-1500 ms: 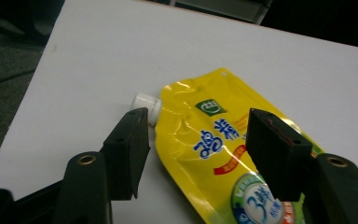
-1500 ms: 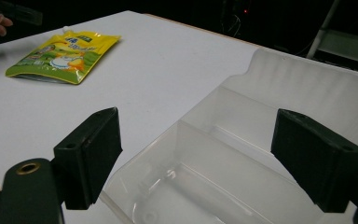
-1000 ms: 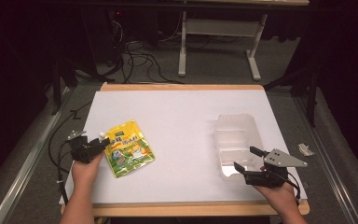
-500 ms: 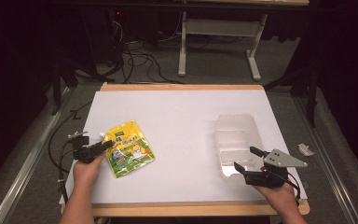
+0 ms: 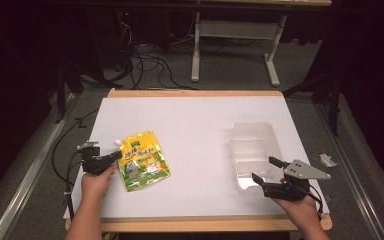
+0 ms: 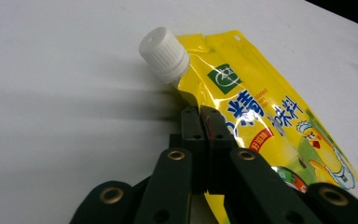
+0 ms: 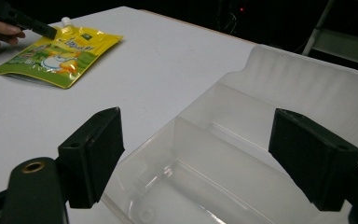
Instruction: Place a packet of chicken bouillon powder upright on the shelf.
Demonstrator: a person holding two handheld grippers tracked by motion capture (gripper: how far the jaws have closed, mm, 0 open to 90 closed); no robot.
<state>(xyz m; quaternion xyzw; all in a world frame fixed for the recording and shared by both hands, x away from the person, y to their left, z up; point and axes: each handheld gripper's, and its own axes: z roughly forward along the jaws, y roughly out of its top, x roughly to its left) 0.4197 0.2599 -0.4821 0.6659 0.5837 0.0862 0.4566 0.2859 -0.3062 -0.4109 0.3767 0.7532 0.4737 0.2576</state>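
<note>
Left claw [image 6: 204, 116] is pinched on the yellow pouch's [image 6: 270, 126] edge, white cap [image 6: 164, 53] just ahead; right claw [image 7: 196, 161] gapes wide at the clear tray's [image 7: 279, 93] rim.

I saw the yellow spouted pouch [image 5: 142, 160] lying flat, its white ribbed cap [image 6: 163, 53] just ahead of my left claw [image 5: 116, 156], whose jaws were pressed together on the pouch's near edge below the spout. The clear plastic tray [image 5: 253, 149] sat upright and empty, its near end between my right claw's [image 5: 265, 171] spread jaws.
</note>
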